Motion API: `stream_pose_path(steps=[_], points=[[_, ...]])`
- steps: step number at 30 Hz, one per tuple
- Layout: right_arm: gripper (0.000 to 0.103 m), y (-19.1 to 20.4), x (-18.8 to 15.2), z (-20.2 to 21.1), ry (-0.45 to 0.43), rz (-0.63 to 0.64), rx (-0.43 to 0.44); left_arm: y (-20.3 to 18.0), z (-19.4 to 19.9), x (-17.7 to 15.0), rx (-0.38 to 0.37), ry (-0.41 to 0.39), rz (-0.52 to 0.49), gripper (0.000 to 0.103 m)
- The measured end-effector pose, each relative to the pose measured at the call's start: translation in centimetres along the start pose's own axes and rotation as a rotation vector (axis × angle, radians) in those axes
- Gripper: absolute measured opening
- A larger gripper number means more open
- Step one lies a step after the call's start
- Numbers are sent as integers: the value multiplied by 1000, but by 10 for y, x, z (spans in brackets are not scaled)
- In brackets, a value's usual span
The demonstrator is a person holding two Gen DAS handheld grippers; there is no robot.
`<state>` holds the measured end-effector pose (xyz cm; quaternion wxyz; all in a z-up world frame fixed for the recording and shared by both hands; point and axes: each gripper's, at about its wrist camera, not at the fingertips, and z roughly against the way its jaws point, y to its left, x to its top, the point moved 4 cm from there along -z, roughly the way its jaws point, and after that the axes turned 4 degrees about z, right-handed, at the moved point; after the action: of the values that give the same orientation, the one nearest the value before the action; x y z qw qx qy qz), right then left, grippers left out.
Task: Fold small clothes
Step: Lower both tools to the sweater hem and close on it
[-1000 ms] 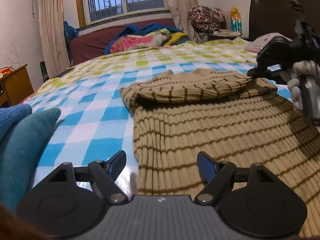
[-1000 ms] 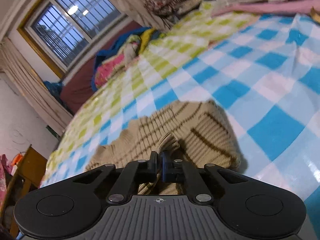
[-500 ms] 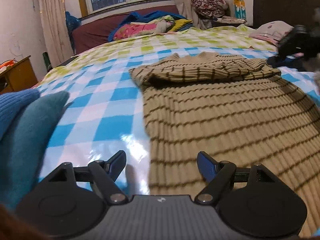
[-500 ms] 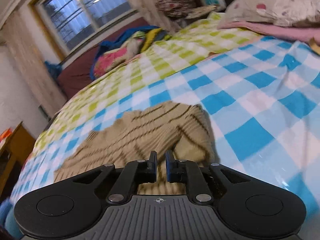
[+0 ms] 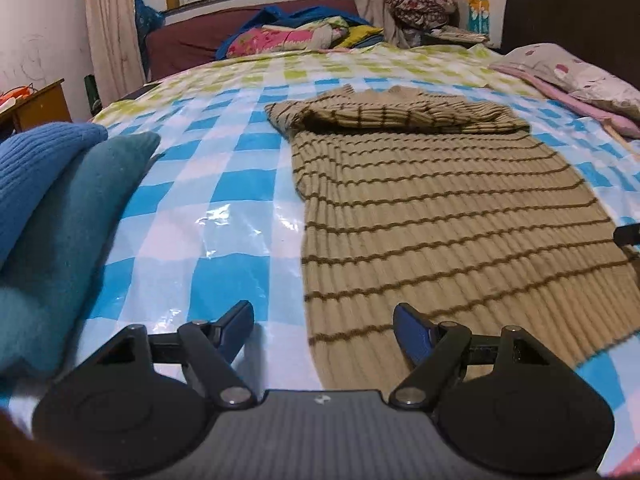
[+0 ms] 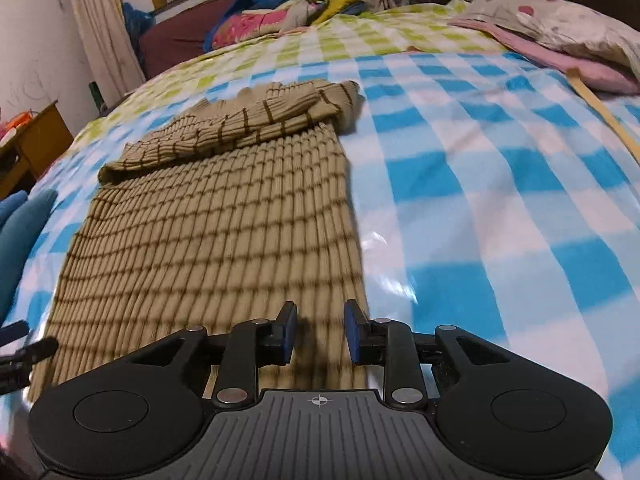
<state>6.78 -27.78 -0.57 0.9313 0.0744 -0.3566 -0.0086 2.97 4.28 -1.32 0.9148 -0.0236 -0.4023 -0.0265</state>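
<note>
On checkered bed point(image 5: 224, 184), striped sweater point(image 5: 432, 216) lies flat, sleeves folded across top. My left tongs point(image 5: 324, 332) spread wide at near hem; right tongs point(image 6: 318, 334) partly apart, empty, over right hem edge.

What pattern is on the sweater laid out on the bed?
Tan ribbed sweater with thin dark brown stripes, clearest in the left wrist view.

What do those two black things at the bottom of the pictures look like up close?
Each tool is matte black plastic: a ribbed, grey-black centre plate with a small white mark, flanked by two rounded discs. Silver rivets pin angled linkage bars that carry two fingers with blue pads. The left tool and right tool look alike. No cables or sleeves show.
</note>
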Motion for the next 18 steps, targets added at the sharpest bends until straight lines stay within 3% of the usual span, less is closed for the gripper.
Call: stream_pose_path(steps=[5, 7, 18], points=[[28, -11, -16, 14, 25, -11, -33, -6, 0, -7, -62, 39, 18, 65], [28, -12, -24, 15, 62, -38, 4, -4, -1, -8, -73, 48, 48, 64], [28, -6, -33, 19, 85, -59, 84, 4, 3, -10, -80, 72, 98, 63]])
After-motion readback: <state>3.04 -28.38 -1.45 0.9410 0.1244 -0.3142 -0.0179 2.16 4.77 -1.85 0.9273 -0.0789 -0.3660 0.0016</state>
